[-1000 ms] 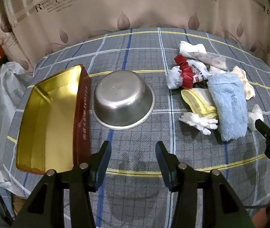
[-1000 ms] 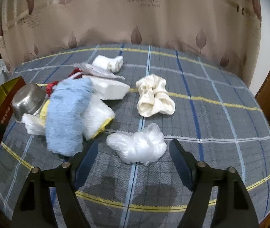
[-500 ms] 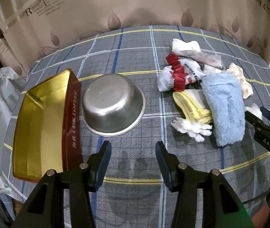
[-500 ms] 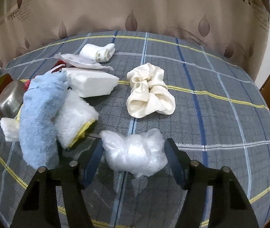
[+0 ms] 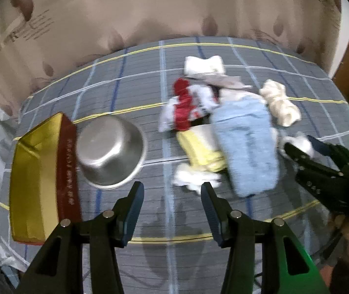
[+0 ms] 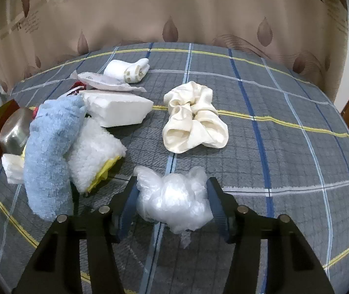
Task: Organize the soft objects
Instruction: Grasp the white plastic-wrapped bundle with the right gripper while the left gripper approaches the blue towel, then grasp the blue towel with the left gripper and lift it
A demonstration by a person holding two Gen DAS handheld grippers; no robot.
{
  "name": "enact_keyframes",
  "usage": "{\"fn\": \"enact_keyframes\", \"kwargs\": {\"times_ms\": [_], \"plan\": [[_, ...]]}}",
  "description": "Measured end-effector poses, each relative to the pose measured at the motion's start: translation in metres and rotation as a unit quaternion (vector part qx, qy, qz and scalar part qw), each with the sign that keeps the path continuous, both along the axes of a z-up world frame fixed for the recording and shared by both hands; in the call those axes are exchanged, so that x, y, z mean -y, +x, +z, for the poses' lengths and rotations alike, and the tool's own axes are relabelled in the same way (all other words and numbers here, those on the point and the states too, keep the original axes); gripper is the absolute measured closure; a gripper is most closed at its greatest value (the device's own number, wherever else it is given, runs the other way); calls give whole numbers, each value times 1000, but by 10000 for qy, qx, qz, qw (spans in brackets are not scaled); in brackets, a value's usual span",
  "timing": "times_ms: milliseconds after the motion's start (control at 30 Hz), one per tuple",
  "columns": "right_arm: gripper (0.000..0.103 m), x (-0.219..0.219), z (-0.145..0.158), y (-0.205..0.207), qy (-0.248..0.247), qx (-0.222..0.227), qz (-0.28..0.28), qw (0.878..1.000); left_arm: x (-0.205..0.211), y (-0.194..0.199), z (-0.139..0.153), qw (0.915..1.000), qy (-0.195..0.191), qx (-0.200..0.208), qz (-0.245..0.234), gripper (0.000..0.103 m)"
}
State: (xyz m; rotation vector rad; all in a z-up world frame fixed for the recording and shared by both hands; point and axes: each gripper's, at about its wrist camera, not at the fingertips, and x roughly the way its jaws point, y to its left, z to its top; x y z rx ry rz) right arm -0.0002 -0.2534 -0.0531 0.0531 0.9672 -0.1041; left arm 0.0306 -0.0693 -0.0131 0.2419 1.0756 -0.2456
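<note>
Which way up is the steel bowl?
Upside down: the steel bowl shows its flat base on top, its wider rim resting on the plaid cloth.

Grey plaid tabletop fills the frame. Lower centre, a crumpled clear plastic bag; centre, a cream scrunchie. At left, a blue fluffy cloth leans over a white-and-yellow one (white foam block just behind). Upper centre, rolled white socks. Far left, steel bowl, gold box.
</note>
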Motion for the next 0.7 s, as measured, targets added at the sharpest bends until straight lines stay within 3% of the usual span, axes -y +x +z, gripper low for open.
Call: {"fn": "enact_keyframes", "kwargs": {"times_ms": [300,467,700], "plan": [[54,4,19,-8,-219,102,-125,9996,37,6,6,9969,-555,-452,-332,54],[54,10,24,-17,12,49,-244,9997,56,11,6,9940,-784,-555,-530,54],[54,22,12,-24,372,-144,-504,9979,80,22,-5,9938,-708,-742,-422,49]]}}
